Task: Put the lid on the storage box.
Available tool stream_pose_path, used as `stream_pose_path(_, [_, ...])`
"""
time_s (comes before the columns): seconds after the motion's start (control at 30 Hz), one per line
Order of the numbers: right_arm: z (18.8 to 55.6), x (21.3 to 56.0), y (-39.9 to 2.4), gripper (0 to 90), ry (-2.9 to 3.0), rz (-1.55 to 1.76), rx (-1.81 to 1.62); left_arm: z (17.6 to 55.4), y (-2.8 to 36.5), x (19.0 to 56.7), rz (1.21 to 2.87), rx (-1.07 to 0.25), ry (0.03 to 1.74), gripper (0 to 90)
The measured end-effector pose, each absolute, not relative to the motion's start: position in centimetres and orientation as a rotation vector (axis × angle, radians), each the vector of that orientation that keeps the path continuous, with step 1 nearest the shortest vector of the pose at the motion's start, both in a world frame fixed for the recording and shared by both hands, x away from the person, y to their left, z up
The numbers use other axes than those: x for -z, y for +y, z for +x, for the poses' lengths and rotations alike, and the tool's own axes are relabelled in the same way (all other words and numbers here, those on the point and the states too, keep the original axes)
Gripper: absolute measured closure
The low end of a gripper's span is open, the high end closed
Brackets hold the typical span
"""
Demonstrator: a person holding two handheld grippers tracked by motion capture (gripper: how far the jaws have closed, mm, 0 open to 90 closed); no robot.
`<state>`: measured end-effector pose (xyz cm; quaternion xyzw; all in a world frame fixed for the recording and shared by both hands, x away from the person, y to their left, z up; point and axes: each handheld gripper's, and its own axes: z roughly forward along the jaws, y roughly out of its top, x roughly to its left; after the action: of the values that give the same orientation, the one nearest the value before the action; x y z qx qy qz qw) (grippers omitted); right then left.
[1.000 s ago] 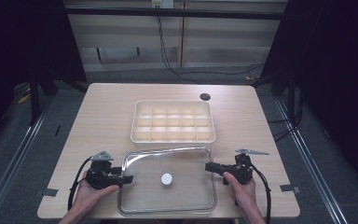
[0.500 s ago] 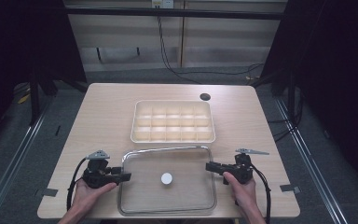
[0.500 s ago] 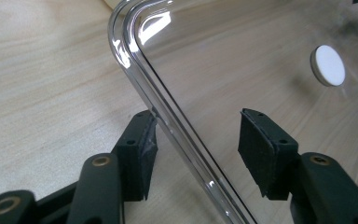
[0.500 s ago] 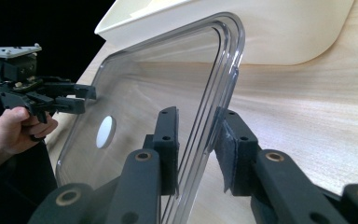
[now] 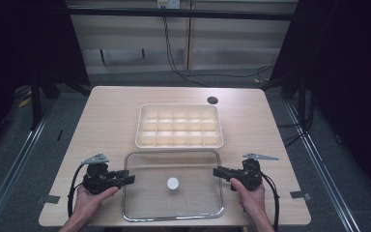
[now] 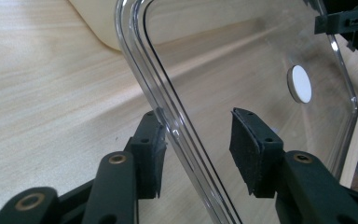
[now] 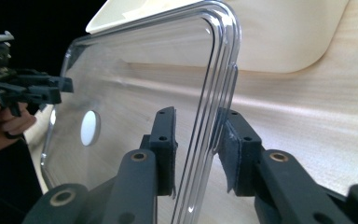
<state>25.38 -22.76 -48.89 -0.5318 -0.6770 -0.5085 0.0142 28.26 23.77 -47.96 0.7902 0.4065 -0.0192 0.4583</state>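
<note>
A clear lid (image 5: 193, 203) with a white knob (image 5: 173, 183) lies flat on the table, just in front of a cream compartment tray (image 5: 178, 106). My left gripper (image 5: 130, 179) straddles the lid's left rim. Its jaws have just been closing, and in the left gripper view (image 6: 198, 149) the rim runs along one pad while the other pad stands off it. My right gripper (image 5: 217, 171) is at the lid's right rim. Its jaws have just been opening, and in the right gripper view (image 7: 196, 144) a thin gap shows beside the rim.
The tray stands at the table's middle, its near wall close to the lid's far edge. A small black hole (image 5: 212, 100) sits in the tabletop behind the tray. Bare wood lies to the left and right of both hands.
The left gripper's jaws have drawn closer together around the lid's left rim. Both hands and the lid stay where they were.
</note>
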Motion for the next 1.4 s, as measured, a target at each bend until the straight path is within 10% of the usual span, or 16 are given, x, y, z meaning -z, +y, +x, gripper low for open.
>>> stream_pose_path(1.4, [24.4, 42.9, -24.2, 70.4, -2.084, -1.694, 1.835, 28.3, 22.9, 41.3, 1.839, -0.039, 0.863, 75.9])
